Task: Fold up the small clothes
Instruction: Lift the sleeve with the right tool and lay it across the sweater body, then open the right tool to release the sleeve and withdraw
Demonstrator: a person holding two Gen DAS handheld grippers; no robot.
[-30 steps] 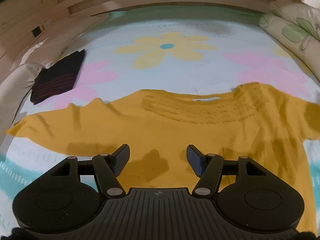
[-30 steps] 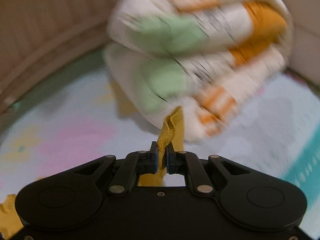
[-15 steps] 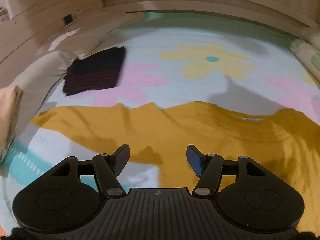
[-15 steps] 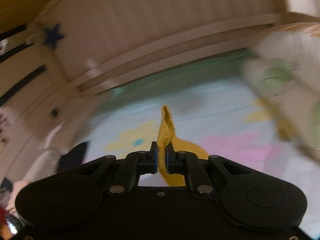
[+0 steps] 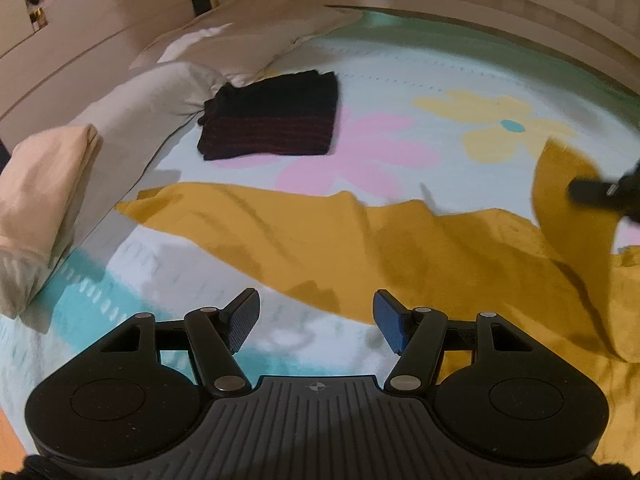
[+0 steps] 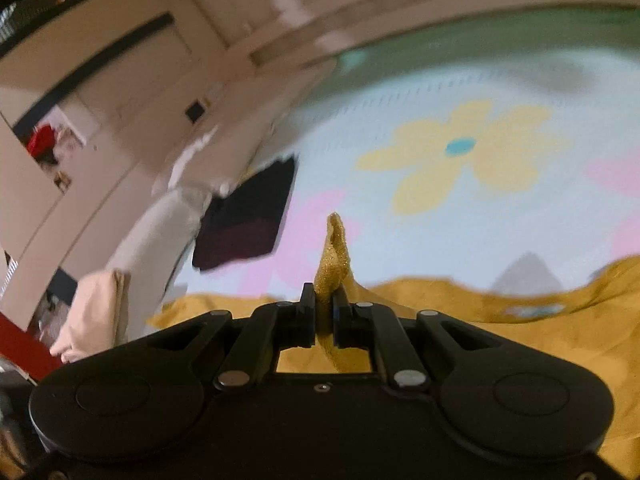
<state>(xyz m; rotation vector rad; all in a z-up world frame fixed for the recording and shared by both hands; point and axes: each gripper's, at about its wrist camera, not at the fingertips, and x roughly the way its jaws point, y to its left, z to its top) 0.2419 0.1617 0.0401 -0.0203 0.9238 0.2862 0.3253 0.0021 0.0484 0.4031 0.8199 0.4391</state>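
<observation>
- The left gripper (image 5: 316,322) hangs over the near edge of the bed, jaws apart with nothing between them; the sheet (image 5: 400,76) shows in the gap.
- The right gripper (image 6: 324,316) is clamped on a pinched corner of the yellow shirt (image 5: 340,240), and a peak of cloth stands up between its fingers. In the left view it shows only as a dark blur at the right edge, with a flap of shirt raised there.
- The shirt lies across the middle of the bed with its long axis running left to right. Its left tip reaches toward the pillow (image 5: 132,120), and its near hem lies just beyond the left gripper's fingertips.
- The turning relation, as I judge it: the lifted right side has to travel leftward along that long axis, over the flat part. The left gripper is the nearer one to the near hem and the left end, so it is placed to pin or take that side.
- Farther off and to the left, a dark folded garment (image 5: 272,116) lies on the sheet beside the pillow, well clear of the shirt.
- A small pale neck label (image 6: 536,310) shows on the shirt, too blurred to read. No other writing is legible.
</observation>
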